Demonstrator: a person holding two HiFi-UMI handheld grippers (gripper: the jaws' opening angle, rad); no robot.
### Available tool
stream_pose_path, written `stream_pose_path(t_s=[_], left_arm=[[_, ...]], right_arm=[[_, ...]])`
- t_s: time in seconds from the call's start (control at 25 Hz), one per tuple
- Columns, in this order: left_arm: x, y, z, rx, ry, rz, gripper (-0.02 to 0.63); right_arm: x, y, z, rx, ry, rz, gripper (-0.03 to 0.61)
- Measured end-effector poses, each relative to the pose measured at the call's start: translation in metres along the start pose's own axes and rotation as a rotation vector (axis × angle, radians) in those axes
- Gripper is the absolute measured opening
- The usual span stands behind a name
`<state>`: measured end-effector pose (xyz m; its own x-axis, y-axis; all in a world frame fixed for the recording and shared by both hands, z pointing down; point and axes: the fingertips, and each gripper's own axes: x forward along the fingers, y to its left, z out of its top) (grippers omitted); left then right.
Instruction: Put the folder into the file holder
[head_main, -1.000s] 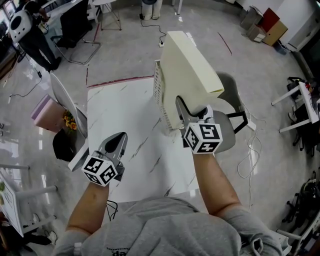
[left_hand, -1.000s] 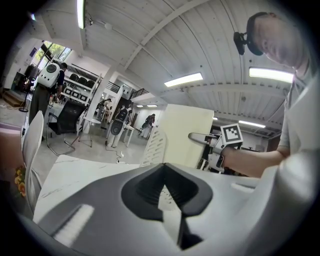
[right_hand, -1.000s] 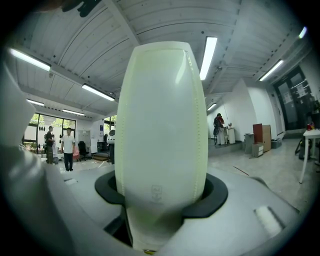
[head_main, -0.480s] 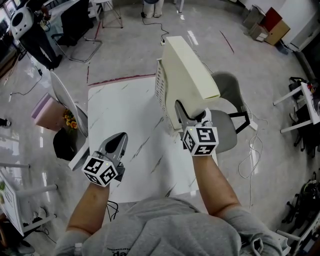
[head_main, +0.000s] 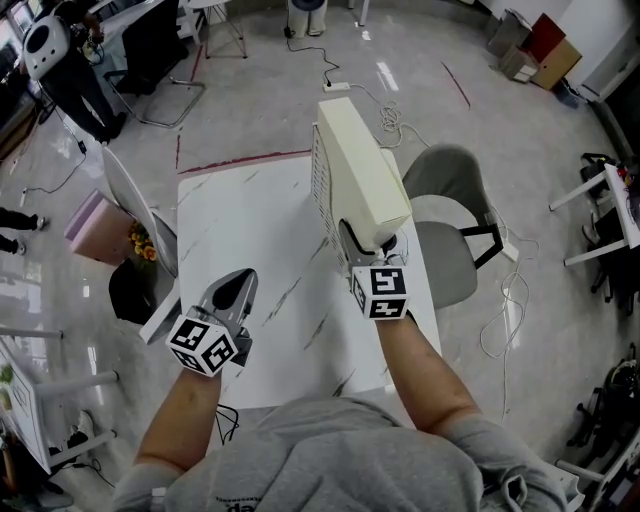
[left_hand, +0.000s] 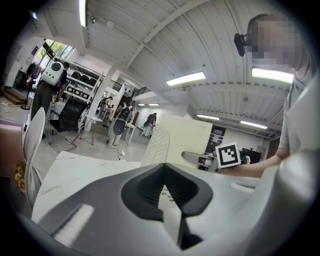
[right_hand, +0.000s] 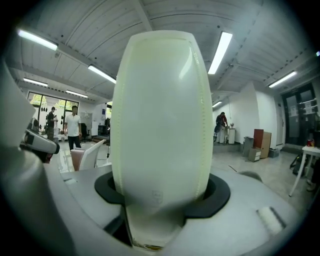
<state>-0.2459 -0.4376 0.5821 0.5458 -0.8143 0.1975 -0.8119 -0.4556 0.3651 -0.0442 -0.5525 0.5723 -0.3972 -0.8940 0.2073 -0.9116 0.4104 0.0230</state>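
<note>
head view steeply down over table (head_main: 240, 230), gripper views low, close (all share folder (head_main: 362, 170))

Left gripper (head_main: 238, 280) and right gripper (head_main: 358, 232): pale grey moulded shells, with black lining round the jaw mouths. Each one carries a cube of black-and-white square markers, left cube (head_main: 204, 345), right cube (head_main: 381, 293). The person wears a grey short-sleeved shirt (head_main: 330, 450) with dark print on the front.

One folder (head_main: 365, 165), one file holder (head_main: 318, 190), two tools (head_main: 240, 280) (head_main: 362, 240), one table (head_main: 240, 215)
</note>
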Motion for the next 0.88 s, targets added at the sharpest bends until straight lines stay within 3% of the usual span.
stream_pose_path(t_s=[0.16,0.48,0.68,0.88], left_arm=[[0.003,-0.008,0.004,0.000,-0.001,-0.009,0.057],[0.018,-0.034,0.013,0.006,-0.011,-0.088,0.058],[0.045,-0.091,0.022,0.038,-0.011,-0.227,0.058],[0.074,-0.172,0.011,0.065,0.038,-0.415,0.058]], right_arm=[[-0.001,0.001,0.000,-0.004,0.013,0.008,0.280],[-0.010,-0.005,0.002,0.056,0.071,0.050,0.382],[-0.062,-0.022,0.018,0.054,0.017,0.048,0.403],[-0.140,-0.073,0.031,0.089,-0.030,-0.045,0.400]])
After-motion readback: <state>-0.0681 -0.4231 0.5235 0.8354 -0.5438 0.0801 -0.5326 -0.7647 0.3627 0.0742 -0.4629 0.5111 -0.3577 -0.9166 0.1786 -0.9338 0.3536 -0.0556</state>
